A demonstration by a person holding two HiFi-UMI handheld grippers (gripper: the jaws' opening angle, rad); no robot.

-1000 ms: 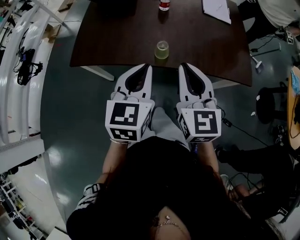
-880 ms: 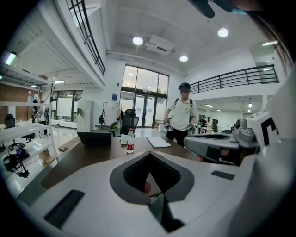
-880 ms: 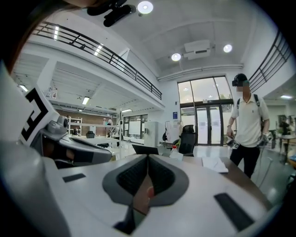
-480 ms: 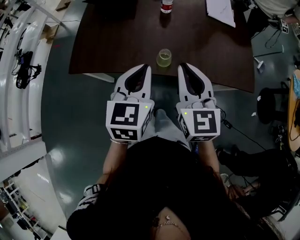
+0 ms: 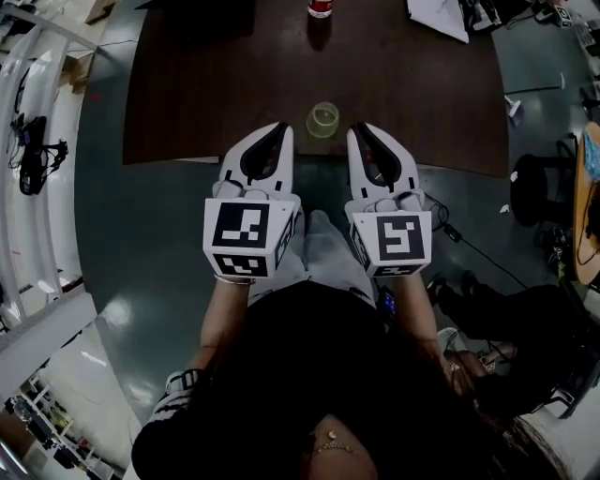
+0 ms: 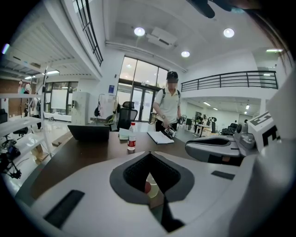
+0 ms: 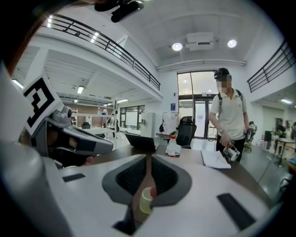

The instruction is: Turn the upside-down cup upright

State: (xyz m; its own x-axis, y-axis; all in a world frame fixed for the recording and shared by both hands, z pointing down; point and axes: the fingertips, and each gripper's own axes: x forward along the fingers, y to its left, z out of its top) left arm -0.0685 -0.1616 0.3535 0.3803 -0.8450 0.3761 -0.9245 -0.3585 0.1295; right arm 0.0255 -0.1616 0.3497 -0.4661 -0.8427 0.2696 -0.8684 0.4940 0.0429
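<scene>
Inventory of items in view
One counter, one cup, one bottle, one laptop, one paper sheaf, one standing person; two tools: left tool and right tool.

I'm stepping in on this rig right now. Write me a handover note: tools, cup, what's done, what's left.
Tools: the left tool and right tool are both shut and empty, side by side at the near edge of the table.
Things: the cup stands on the table near that edge, ahead between the tools, untouched.
Done: nothing yet.
Left: grasp the cup, turn it upright, set it down.
</scene>
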